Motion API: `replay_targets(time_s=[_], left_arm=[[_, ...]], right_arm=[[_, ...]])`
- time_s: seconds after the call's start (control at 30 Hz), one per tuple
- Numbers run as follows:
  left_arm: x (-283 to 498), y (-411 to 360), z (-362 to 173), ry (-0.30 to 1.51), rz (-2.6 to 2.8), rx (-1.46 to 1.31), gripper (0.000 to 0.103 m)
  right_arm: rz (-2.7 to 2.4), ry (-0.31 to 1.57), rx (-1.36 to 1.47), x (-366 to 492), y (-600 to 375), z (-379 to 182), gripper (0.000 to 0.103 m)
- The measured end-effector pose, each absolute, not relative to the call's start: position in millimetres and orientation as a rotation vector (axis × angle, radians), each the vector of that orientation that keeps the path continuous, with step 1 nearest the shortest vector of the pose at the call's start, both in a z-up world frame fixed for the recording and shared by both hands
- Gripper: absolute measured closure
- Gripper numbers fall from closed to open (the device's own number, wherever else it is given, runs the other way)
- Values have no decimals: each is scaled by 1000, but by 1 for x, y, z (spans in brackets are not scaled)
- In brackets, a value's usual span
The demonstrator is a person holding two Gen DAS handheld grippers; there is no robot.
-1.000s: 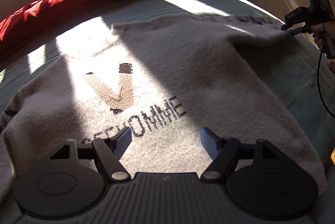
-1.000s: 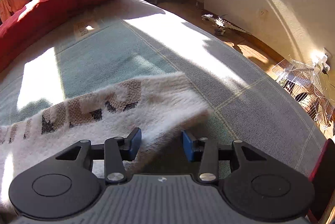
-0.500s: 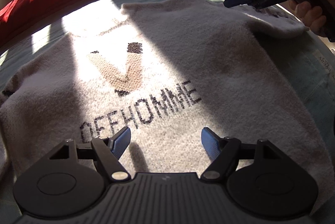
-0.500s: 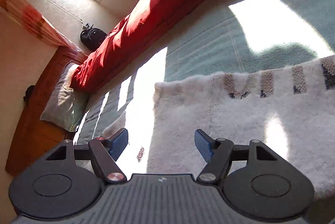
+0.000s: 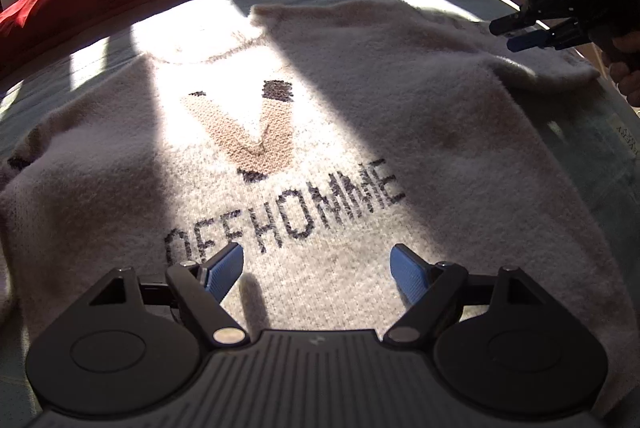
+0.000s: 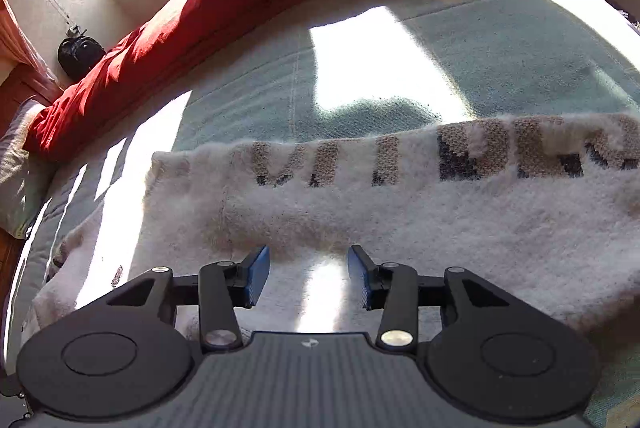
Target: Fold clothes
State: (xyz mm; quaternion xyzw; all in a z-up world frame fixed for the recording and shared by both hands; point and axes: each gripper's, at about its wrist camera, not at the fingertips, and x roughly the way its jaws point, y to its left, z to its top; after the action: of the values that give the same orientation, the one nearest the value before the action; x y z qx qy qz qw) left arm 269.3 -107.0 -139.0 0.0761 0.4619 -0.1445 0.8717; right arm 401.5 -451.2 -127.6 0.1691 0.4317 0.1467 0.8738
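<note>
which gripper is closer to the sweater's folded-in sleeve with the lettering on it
Right. The right gripper hangs just above the sleeve, jaws having just been closing, empty. The left gripper hovers open over the sweater's chest lettering, well away.

My black left gripper with blue-padded fingers (image 5: 316,270) has just opened wider, nothing between its jaws. My black right gripper (image 6: 308,274), in a bare hand (image 5: 626,68), has just narrowed, empty.

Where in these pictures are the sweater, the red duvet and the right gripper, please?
sweater (image 5: 320,156): left wrist view, on the chest just beside the tan V motif.
red duvet (image 6: 240,0): right wrist view, on its sunlit upper fold.
right gripper (image 6: 307,278): right wrist view, midway between its blue fingertips.
</note>
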Motion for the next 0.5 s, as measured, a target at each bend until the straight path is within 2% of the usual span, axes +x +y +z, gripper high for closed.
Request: replay_targets(time_s=[0.13,0.3,0.4,0.5], left_arm=[[262,-107,-130,941,-299,157,22],[254,-98,-144,948,-264,193,19],[248,-87,-153,970,-252,177,19],[236,-75,-155,982,-251,156,13]], right_arm=[[469,840,288,372,-391,-102,49],[453,886,112,340,-329,-138,49],[381,912,40,311,-329,-164,49],[382,915,77,275,-344,-160,45]])
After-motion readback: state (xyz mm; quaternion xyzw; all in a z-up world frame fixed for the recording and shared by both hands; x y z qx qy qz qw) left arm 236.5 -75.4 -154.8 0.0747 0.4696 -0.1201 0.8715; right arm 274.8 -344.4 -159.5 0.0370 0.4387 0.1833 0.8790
